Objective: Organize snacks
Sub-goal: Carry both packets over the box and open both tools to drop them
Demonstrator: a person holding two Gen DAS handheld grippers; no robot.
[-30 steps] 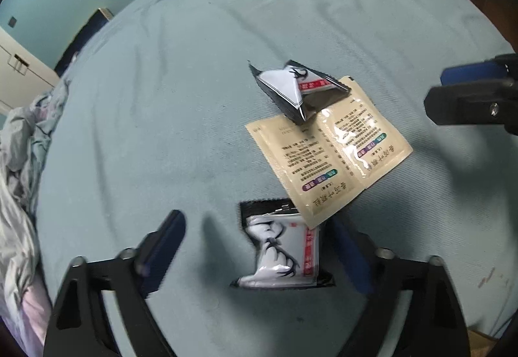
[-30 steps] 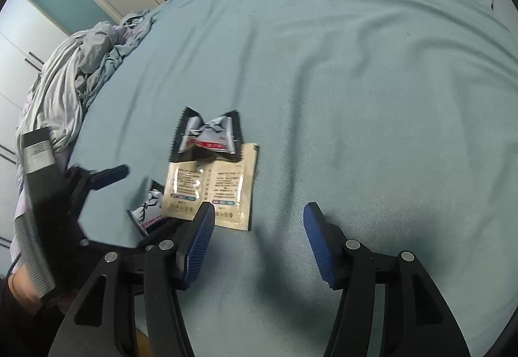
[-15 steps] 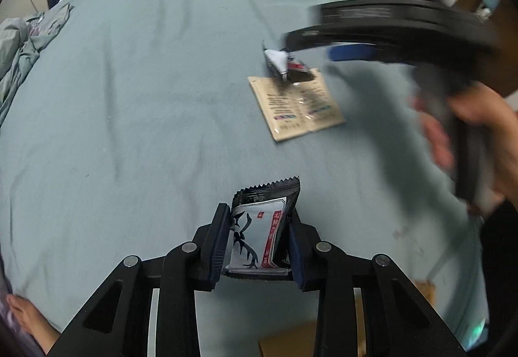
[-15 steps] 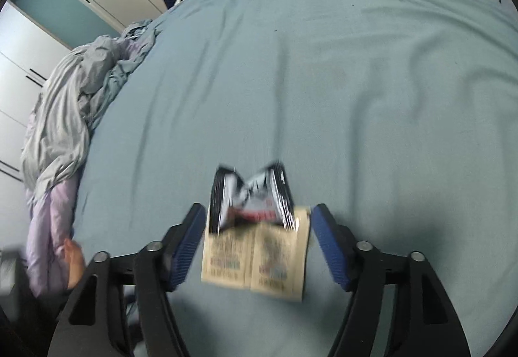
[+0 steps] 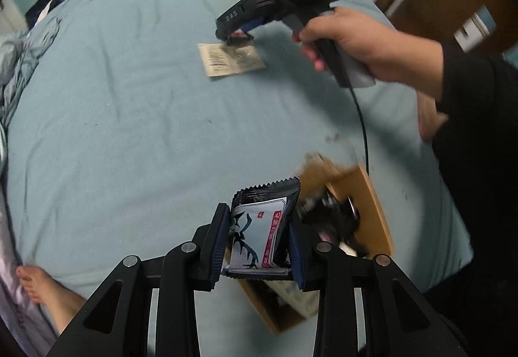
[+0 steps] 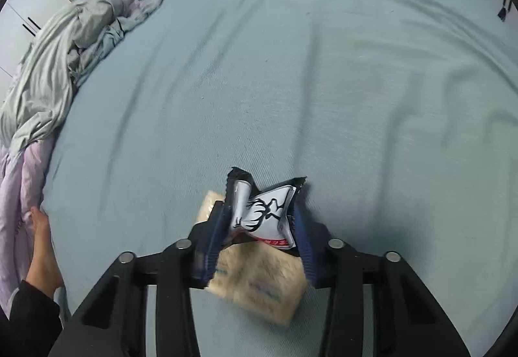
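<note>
Lifted off the bed since the earlier frames, one black-and-white snack packet (image 5: 259, 234) is now held between the fingers of the left gripper (image 5: 259, 247), above the open cardboard box (image 5: 372, 214) at the bed's edge. A second packet of the same kind (image 6: 264, 211) has been closed on by the right gripper (image 6: 259, 240), whose fingers have just been narrowing; its fingers (image 6: 299, 237) press the wrapper from both sides, right over the beige sachet (image 6: 259, 279) that lies on the blue bedsheet (image 6: 291, 82).

The left packet is pinched across its soft middle, with its crimped top edge standing free. A slip is judged possible if the wrapper's air cushion gives, and the packet could then fall beside the box rather than into it, since the box sits partly past the packet and is blurred in this view. A release made too early would land it on the sheet or the floor.

On the right, the wrapper is crumpled and bowed by the squeeze. The sachet beneath looks blurred, and whether an edge of it is caught under the fingers cannot be told; if it is, it could be dragged along or dropped midway. The cable (image 5: 364, 117) trailing from the right gripper's handle runs near the box and could snag on its rim.
</note>
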